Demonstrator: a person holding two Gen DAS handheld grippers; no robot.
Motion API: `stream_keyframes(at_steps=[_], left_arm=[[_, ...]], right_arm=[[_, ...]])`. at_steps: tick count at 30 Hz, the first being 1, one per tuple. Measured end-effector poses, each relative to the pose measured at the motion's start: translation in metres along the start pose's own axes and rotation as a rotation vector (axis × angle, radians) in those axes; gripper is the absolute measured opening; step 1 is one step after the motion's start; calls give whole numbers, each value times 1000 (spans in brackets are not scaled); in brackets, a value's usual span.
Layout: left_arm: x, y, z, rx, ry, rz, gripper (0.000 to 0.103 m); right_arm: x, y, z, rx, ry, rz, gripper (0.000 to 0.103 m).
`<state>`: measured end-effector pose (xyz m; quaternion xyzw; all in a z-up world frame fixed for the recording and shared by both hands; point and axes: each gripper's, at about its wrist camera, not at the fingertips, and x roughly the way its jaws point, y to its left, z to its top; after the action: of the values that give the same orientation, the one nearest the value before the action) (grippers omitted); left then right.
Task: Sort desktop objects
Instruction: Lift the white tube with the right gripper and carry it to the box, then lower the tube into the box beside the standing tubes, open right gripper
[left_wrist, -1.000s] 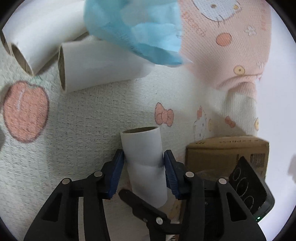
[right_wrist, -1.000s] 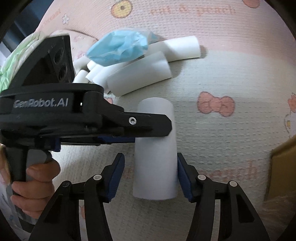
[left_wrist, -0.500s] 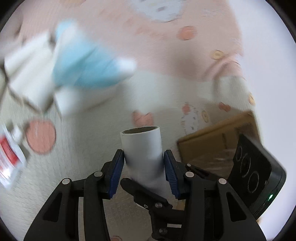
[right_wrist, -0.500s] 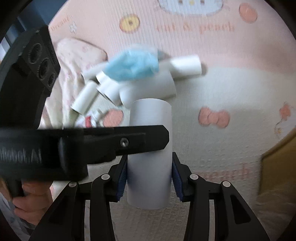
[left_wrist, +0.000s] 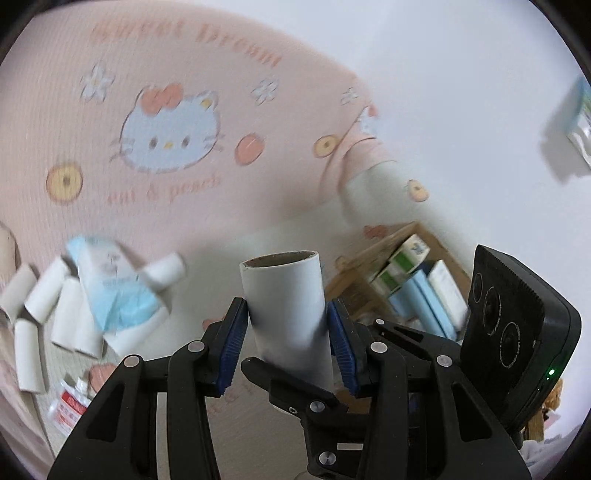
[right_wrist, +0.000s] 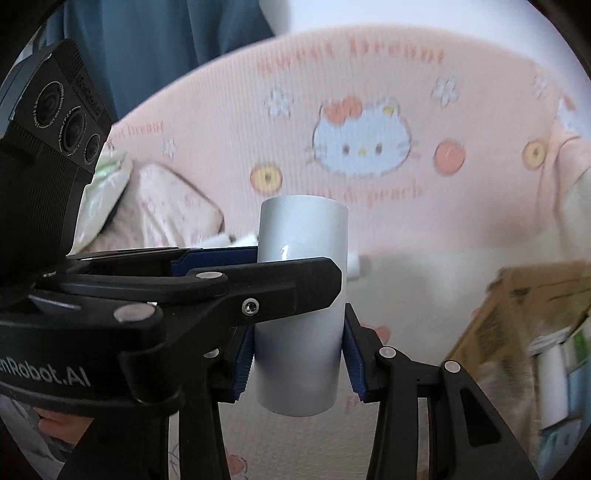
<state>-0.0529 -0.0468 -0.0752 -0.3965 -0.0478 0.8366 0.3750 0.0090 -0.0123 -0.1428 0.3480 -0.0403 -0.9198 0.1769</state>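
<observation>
Both hand-held grippers, left (left_wrist: 287, 334) and right (right_wrist: 298, 359), clamp one upright paper tube (left_wrist: 286, 306), seemingly off the blanket (left_wrist: 155, 92).

Held tube (left_wrist: 286, 314): between the pads of both tools, left tool (left_wrist: 286, 332) and right tool (right_wrist: 298, 354) crossing it.
Loose tubes (left_wrist: 40, 306): far left on the blanket (left_wrist: 166, 110), under a mask (left_wrist: 110, 291).
Box (left_wrist: 417, 280): right of the tube, cartons inside.

Matt paper tube (left_wrist: 286, 302), ribbed cloth blanket (left_wrist: 177, 92)
</observation>
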Motion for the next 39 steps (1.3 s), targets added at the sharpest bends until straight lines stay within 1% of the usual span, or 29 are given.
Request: stream_keyframes(at_steps=[4,10,14,18,23,26,30,32,34,36,39], left_arm=[[-7,-24,15,77,-11,-12,49],[-8,-63,41,180,-4,-71,49],[-1,-82,55,185,34,-128,49],[11,-97,59,158,65,-168,49],[33,-106,53,101,122,-191,49],[44,-113,50,81,157,-194,49],[61,-118,47,63,204,-196,49],[69,-119,48,50,229,-200,49],[78,-119,50,31,255,-206,49],[90,-118,52,-4,294,-207,49],[102,-117,52,-48,335,-219,49]], right_arm=[[-30,-9,12,13,-64,-28,41],[-65,-26,22,38,-143,-106,41],[-87,-41,23,58,-183,-140,41],[-107,-58,19,65,-203,-162,41],[-112,-79,12,99,-162,-147,41],[-113,-90,6,114,-146,-141,41],[-112,-105,-3,139,-102,-130,41],[-110,-111,-5,133,-81,-135,41],[-106,-115,-6,99,-52,-160,41],[-101,-120,-4,90,-20,-170,41],[-95,-131,-4,101,28,-160,41]])
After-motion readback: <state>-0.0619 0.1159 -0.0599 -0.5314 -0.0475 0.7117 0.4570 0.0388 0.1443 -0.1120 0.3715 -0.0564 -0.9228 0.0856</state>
